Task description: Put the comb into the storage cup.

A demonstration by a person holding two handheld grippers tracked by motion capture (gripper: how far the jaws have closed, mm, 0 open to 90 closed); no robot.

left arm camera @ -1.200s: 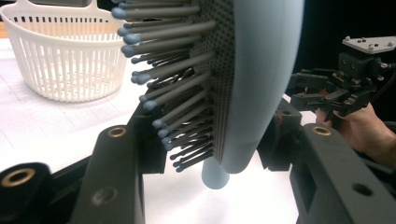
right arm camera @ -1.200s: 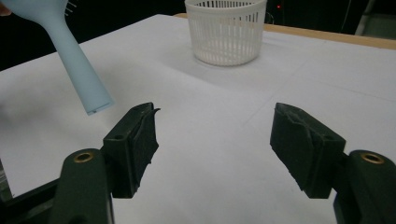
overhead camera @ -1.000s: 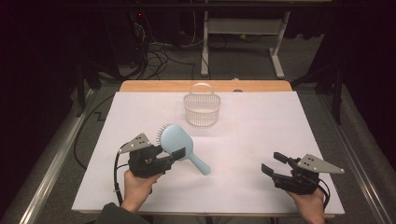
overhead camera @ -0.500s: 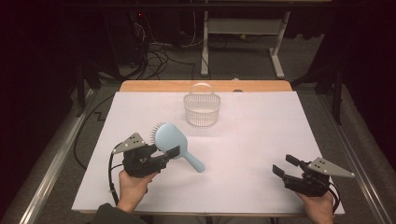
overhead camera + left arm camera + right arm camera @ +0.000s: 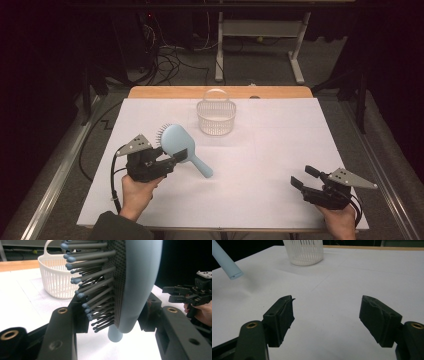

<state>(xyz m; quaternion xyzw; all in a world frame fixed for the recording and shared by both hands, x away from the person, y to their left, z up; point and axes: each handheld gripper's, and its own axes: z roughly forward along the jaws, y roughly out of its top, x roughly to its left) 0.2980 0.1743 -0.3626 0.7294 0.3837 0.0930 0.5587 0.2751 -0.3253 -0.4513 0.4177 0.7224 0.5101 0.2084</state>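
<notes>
- Clearly, the left gripper (image 5: 172,159), at the lower left of the high view, has its jaws clamped on the light-blue hairbrush (image 5: 179,142), pinching the head near where it narrows to the handle.
- Lifted off the bench (image 5: 270,150), the hairbrush points its handle toward the frame's middle and its bristles toward the upper left.
- Seen in the left gripper view, the bristles face left and the smooth back faces right.
- Low at the right of the high view, the right gripper (image 5: 305,178) hovers with its jaws spread wide and nothing between them.
- Behind both, a white basket (image 5: 216,117) stands near the upper centre, well apart from the hairbrush.
</notes>
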